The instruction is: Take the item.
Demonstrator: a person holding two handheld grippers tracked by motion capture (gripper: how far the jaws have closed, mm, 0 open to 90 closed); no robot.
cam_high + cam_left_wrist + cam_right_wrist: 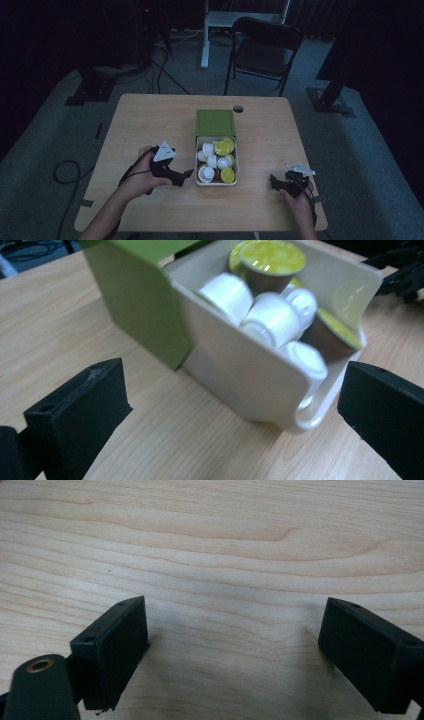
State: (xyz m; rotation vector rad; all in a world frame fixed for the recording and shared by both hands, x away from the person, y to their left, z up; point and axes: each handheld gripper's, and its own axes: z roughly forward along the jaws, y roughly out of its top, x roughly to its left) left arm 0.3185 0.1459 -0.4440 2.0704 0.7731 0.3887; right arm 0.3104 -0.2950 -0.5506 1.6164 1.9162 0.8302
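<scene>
A white open box with a green lid part stands at the middle of the wooden table. It holds several coffee capsules, white ones and brown ones with yellow-green foil. My left gripper lies just left of the box, open, jaws toward its near corner. In the left gripper view the box sits between and beyond the wide-apart jaws, capsules piled inside. My right gripper rests near the table's right front, open, over bare wood.
A dark chair and a white desk leg stand beyond the table's far edge. Cables lie on the carpet at the left. A small round hole sits near the table's far edge.
</scene>
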